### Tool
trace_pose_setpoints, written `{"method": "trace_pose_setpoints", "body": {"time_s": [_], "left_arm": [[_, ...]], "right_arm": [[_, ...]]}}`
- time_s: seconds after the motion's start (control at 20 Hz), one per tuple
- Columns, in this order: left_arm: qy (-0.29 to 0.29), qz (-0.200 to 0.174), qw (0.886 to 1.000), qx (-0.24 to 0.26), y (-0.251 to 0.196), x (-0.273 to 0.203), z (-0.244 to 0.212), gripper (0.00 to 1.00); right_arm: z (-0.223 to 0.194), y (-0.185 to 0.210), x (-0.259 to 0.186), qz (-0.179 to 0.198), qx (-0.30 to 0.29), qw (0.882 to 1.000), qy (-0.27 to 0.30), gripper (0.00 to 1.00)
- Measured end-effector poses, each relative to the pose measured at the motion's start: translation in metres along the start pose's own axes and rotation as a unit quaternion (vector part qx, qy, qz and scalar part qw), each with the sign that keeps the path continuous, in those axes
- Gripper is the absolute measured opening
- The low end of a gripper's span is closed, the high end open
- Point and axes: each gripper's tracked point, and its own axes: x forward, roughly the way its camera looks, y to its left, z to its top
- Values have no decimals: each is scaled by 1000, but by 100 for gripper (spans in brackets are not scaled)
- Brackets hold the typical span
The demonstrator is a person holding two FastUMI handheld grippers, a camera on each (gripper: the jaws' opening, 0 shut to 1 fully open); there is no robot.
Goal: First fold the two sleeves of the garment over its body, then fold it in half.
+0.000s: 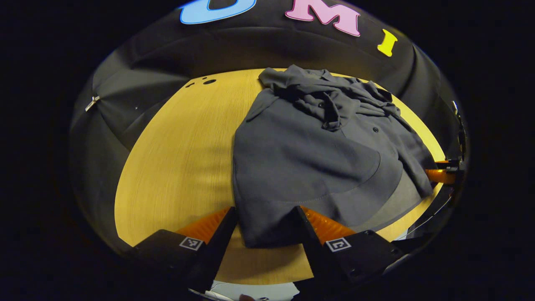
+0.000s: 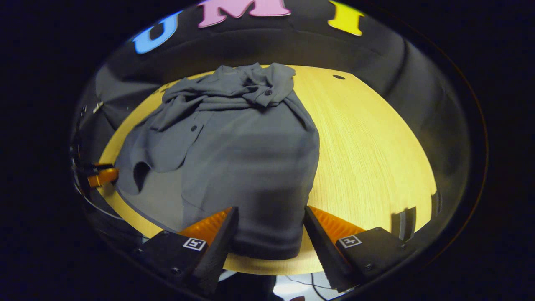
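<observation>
Shirt [image 1: 309, 167] lies on the wooden surface [image 1: 179, 167], collar end toward the booth wall, hem end toward both claws. Fabric is dark grey, w/ small buttons visible along the front. Both sleeves are bunched across the upper chest area, just below the collar; folds there are loose and rumpled, not flat. Lower body of the shirt is fairly smooth.

Left claw [image 1: 263, 234]: released, fingers spread wide. The shirt's near-left hem corner sits between the fingers; whether either finger touches the cloth cannot be told. In the left gripper view the other claw's finger shows at the far right edge, beside the shirt's side hem.

Right claw [image 2: 269, 236]: released, fingers spread wide. The shirt's [image 2: 250, 159] near-right hem corner sits between the fingers, close to both; contact cannot be told. In the right gripper view the left claw's finger shows at the far left edge, near the opposite hem corner.

The surface [image 2: 368, 159] is bare wood on either side of the shirt. Small dark holes sit near its far edge. Hem edge lies close to the near edge of the surface.
</observation>
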Motion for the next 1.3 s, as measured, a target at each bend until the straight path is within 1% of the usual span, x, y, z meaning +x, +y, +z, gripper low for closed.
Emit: {"method": "trace_pose_setpoints", "body": {"time_s": [0.05, 0.1, 0.15, 0.2, 0.3, 0.35, 0.4, 0.45, 0.5, 0.55, 0.65, 0.7, 0.8, 0.9, 1.0, 1.1, 1.3], "left_arm": [[2, -2, 1000, -3, -3, -1, 2, 92], [3, -11, 1000, 9, -11, 1, 1, 84], [8, -33, 999, 31, -21, -1, 4, 66], [9, -40, 998, 48, -28, 2, 5, 47], [20, -30, 998, 56, -30, 6, 7, 10], [30, -26, 998, 50, -30, 2, 4, 8], [41, -28, 998, 39, -32, -3, -1, 6], [48, -36, 998, 29, -36, -7, -6, 6], [54, -45, 997, 18, -38, -13, -9, 6], [57, -55, 997, 10, -39, -20, -14, 6], [62, -61, 996, 0, -35, -35, -19, 6], [64, -64, 996, -5, -34, -43, -13, 6], [59, -75, 995, -13, -40, -41, -5, 6], [40, -91, 995, -22, -46, -53, 13, 5], [21, -113, 992, -45, -51, -68, 34, 6], [-10, -126, 990, -70, -49, -79, 73, 5], [-75, -128, 983, -111, -35, -84, 152, 5]], "right_arm": [[1, 4, 2, 1, -3, 1000, 2, 98], [2, 10, 5, 3, 1, 1000, 0, 86], [5, 19, 7, 16, -4, 1000, -5, 83], [9, 32, 11, 39, -19, 999, -9, 59], [11, 34, 11, 47, -29, 998, 1, 13], [7, 34, 10, 53, -22, 998, 8, 2], [4, 33, 7, 60, -14, 998, 14, 7], [1, 29, 4, 61, -10, 998, 16, 5], [-3, 20, -3, 61, -6, 998, 19, 6], [-7, 16, -13, 68, 4, 997, 19, 5], [-20, 20, -35, 94, 33, 995, 20, 6], [-21, 19, -46, 104, 42, 993, 23, 5], [-16, 16, -63, 113, 49, 992, 19, 5], [10, 21, -71, 126, 54, 991, -7, 6], [41, 23, -78, 131, 54, 989, -39, 6], [78, 25, -91, 138, 62, 985, -78, 6], [152, 19, -100, 137, 81, 977, -142, 5]]}}
